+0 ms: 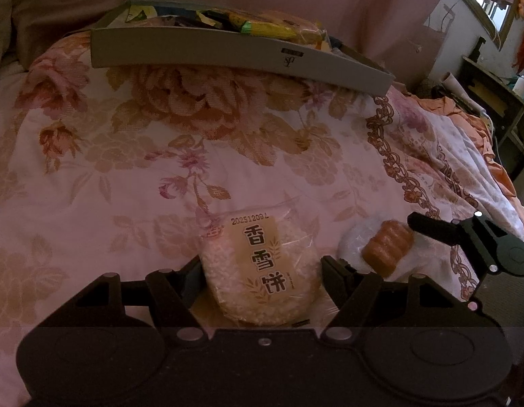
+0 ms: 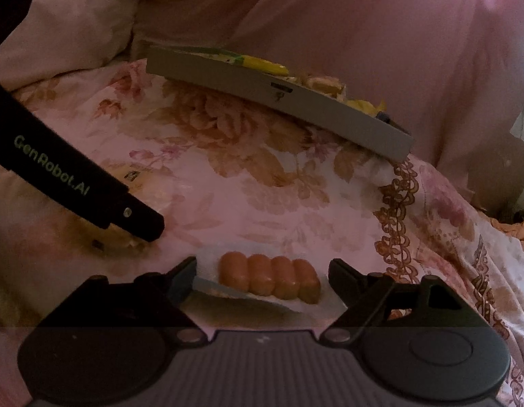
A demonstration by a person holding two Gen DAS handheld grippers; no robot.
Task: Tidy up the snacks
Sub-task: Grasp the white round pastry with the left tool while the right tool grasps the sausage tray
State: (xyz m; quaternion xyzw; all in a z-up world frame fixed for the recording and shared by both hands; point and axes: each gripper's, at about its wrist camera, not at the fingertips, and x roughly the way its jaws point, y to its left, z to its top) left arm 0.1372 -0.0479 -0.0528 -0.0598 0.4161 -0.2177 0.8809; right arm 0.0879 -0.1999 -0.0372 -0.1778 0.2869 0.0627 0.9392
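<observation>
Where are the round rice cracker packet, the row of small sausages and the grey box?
Round rice cracker packet (image 1: 262, 271), left wrist view, its printed label.
Row of small orange sausages (image 2: 268, 276), right wrist view, middle sausages.
Grey cardboard box (image 1: 228, 52), left wrist view, front wall.

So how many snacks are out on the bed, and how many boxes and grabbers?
Rice cracker packet: 1
Sausage pack: 1
Grey box of snacks: 1
Grabbers: 2, left gripper, right gripper
Total: 5

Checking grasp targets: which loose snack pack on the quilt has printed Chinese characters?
The round rice cracker pack between the left gripper's fingers; the clear pack of four orange sausages shows no print.
</observation>
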